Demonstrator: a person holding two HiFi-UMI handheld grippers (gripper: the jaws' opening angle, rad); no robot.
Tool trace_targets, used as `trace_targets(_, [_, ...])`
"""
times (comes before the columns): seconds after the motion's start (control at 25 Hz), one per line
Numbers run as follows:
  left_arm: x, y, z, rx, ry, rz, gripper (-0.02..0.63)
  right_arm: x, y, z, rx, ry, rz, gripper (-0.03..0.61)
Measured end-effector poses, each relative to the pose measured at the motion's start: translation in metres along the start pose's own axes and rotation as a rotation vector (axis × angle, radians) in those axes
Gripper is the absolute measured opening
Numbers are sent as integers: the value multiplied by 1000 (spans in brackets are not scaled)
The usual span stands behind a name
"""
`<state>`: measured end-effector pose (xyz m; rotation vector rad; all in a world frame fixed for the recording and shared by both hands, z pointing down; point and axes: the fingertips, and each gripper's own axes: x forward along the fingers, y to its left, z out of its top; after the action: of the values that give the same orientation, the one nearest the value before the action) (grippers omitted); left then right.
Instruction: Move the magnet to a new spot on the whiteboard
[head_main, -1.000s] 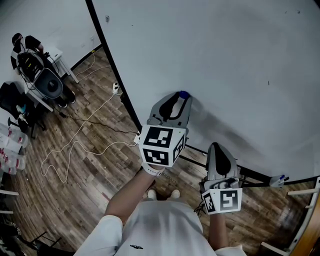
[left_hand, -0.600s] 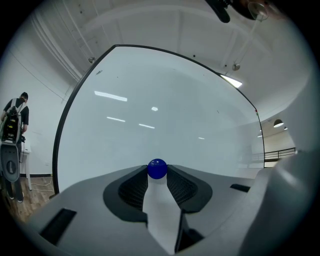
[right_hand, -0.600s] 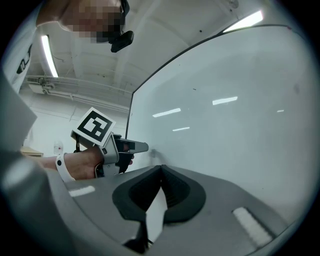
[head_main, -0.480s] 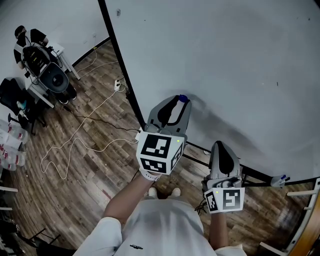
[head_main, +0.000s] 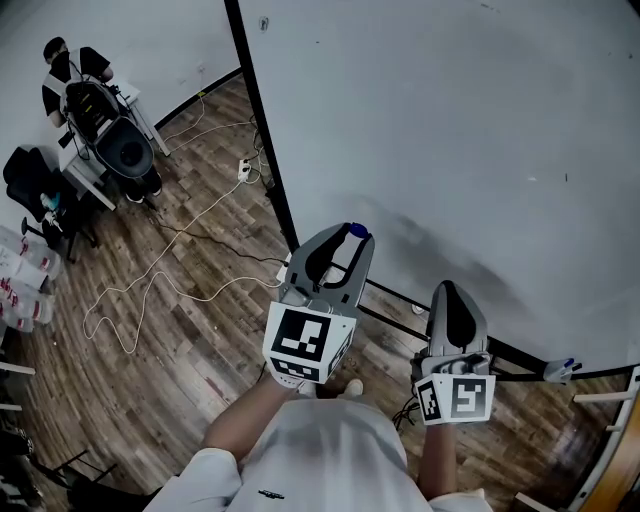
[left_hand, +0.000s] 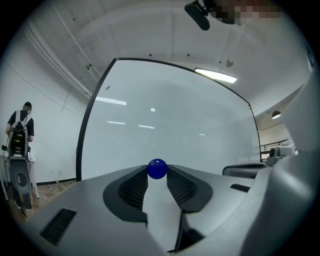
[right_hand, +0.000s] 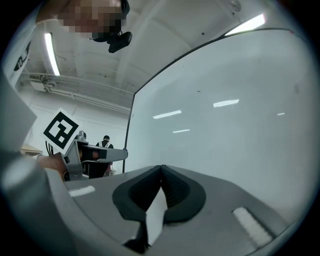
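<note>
No legible words, numbers or brands. Coded black-and-white squares on left cube (head_main: 303, 343) and right cube (head_main: 455, 398); shirt print (head_main: 273, 493) below left cube unreadable.

Wide open whiteboard (head_main: 480, 120), black frame (head_main: 262, 122) at left

Left tongs (head_main: 352, 237) level, pinching magnet (left_hand: 157, 168), right tongs (head_main: 447, 290) pressed together, empty

One whiteboard (head_main: 470, 120), one blue magnet (left_hand: 157, 168), two hand-held grippers (head_main: 347, 240) (head_main: 447, 290), seemingly one bystander (head_main: 62, 62)
</note>
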<state>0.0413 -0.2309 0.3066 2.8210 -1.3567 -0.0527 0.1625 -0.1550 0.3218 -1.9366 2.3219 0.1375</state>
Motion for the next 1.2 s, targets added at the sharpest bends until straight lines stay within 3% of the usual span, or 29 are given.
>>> trace_targets(0.32, [-34, 4, 5, -14, -8, 10, 121, 0, 6, -2, -55, 53, 17, -5])
trace_targets(0.52, [-47, 7, -7, -19, 15, 17, 123, -3, 8, -1, -51, 33, 17, -5])
trace_targets(1.2, [-43, 19, -46, -43, 77, 50, 123, -9, 16, -2, -38, 30, 28, -5])
